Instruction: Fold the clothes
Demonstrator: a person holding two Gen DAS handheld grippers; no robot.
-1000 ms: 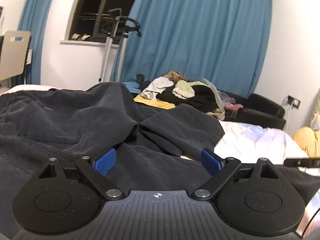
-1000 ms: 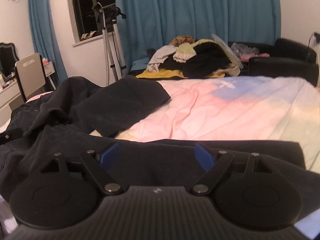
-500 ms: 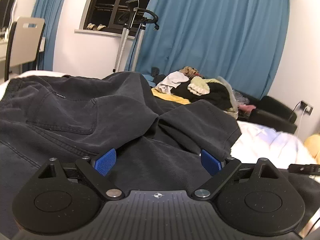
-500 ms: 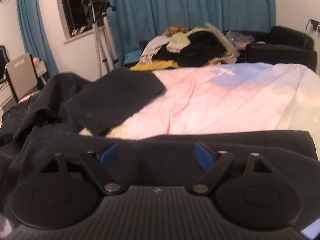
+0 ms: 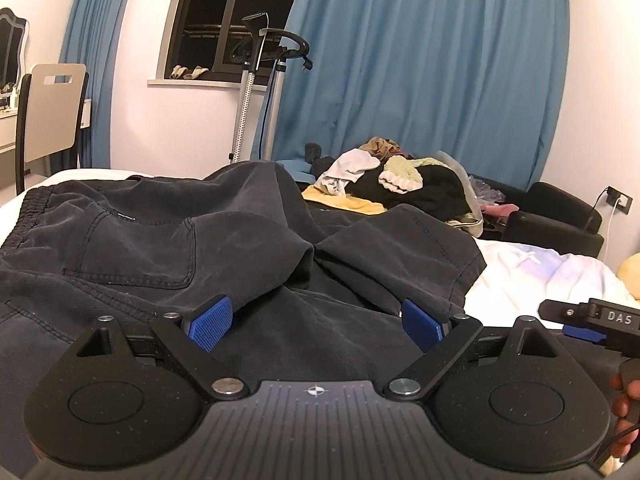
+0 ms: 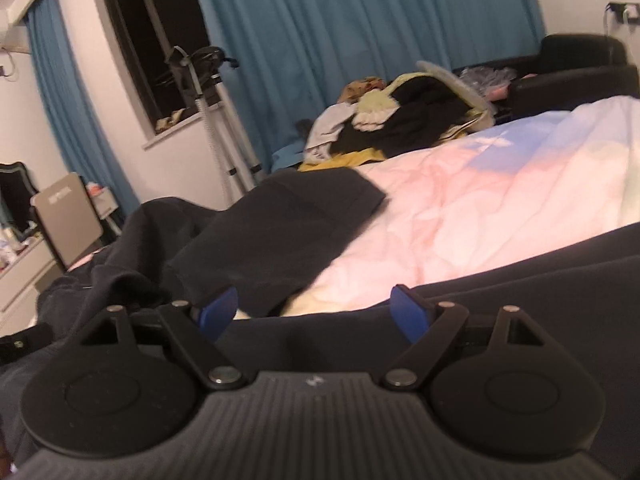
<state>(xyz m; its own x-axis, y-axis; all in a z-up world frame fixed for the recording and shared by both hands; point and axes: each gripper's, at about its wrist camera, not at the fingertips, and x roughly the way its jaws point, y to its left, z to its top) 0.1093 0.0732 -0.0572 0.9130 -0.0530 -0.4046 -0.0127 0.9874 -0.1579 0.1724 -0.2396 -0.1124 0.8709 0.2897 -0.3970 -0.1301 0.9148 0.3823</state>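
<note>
Dark grey trousers (image 5: 168,240) lie crumpled across the bed, back pocket up, waistband to the left. My left gripper (image 5: 316,322) hovers low over their middle, open, with cloth lying between the wide-apart blue pads (image 5: 210,322). In the right wrist view one trouser leg (image 6: 280,236) stretches away over the pink sheet, and a second dark band of fabric (image 6: 500,300) runs across just past my right gripper (image 6: 313,312), which is open. Part of the right gripper (image 5: 592,316) and a person's hand (image 5: 624,400) show at the right edge of the left wrist view.
The bed sheet (image 6: 500,200) is pink, white and blue. A pile of mixed clothes (image 5: 400,188) sits beyond the bed beside a black sofa (image 5: 556,216). A garment steamer stand (image 5: 256,80) and a chair (image 5: 52,112) stand by the window on the left.
The left view has lifted and swung a little left over the trousers. The right gripper has rolled and dropped closer to the near fabric. Both stay open.
</note>
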